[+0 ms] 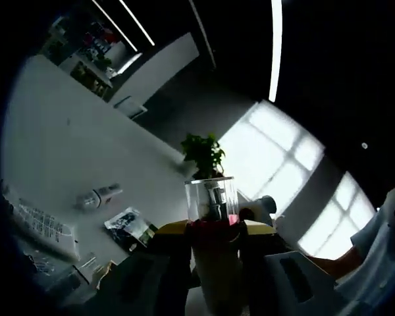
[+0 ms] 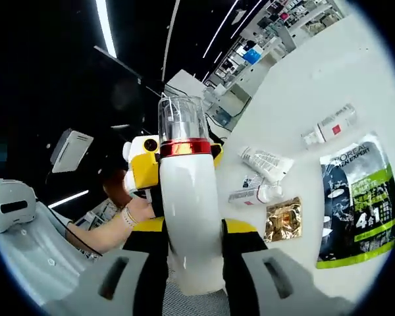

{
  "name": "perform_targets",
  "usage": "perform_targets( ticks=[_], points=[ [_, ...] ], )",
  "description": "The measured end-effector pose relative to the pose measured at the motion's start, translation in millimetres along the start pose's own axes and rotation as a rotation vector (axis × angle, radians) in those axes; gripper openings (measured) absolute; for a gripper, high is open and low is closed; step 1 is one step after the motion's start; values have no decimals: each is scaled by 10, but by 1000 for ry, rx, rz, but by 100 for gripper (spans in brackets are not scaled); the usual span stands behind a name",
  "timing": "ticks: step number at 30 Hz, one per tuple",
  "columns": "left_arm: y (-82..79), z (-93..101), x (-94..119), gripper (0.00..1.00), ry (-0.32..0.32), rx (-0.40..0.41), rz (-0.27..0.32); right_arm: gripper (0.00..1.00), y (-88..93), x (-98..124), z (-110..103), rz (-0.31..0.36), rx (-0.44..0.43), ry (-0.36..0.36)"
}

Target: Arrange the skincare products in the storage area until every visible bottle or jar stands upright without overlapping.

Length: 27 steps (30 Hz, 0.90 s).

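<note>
- A tall white pump bottle [image 2: 191, 217] with a red band and a clear cap [image 2: 182, 118] is held up off the white table [image 2: 329, 79], clamped between the jaws of the right gripper [image 2: 191, 263]; the left gripper [image 1: 214, 247] pinches the same bottle [image 1: 214, 263] near its red collar.
- The smooth, glossy plastic body looks stiff but slippery, so a squeeze on the broad middle is safer than on the cap.
- The clear cap [image 1: 210, 197] probably only snaps on; I would not lift by it.
- It seems light to moderate, top-heavy if half empty, so it needs setting down square on its base.
- On the table lie several things flat: a white tube [image 2: 266, 162], a small white bottle [image 2: 255, 194], another bottle with a red mark [image 2: 329, 126], a gold sachet [image 2: 283, 219] and a dark L'Oréal pouch [image 2: 355, 197].
- The left gripper view is dim; a fallen bottle [image 1: 99, 196] shows there.
</note>
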<state>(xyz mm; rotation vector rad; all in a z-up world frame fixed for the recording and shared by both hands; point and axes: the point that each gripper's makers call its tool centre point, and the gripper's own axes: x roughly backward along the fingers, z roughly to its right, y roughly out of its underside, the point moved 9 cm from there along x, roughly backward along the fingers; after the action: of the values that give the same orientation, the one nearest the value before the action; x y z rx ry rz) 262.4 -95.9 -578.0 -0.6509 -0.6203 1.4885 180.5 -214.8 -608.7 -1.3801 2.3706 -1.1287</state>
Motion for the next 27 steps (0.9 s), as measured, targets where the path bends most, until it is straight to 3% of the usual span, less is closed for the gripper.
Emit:
perform_targets(
  ticks=[5,9,14,22,27],
  points=[
    [22,13,-11,25,1,-24,-12,30,8,51,-1,-11,98,44],
    [48,35,-47,25,1,-66,-30,30,29,58,36,-31,112,37],
    [77,56,-91,25,-15,-132,-78,30,61,44,92,-101,213,87],
    [158,33,-156,26,-49,-208,-136,30,126,-9,205,-173,297,121],
    [231,25,-166,26,-63,-277,-188,30,172,-14,293,-246,405,154]
  ],
)
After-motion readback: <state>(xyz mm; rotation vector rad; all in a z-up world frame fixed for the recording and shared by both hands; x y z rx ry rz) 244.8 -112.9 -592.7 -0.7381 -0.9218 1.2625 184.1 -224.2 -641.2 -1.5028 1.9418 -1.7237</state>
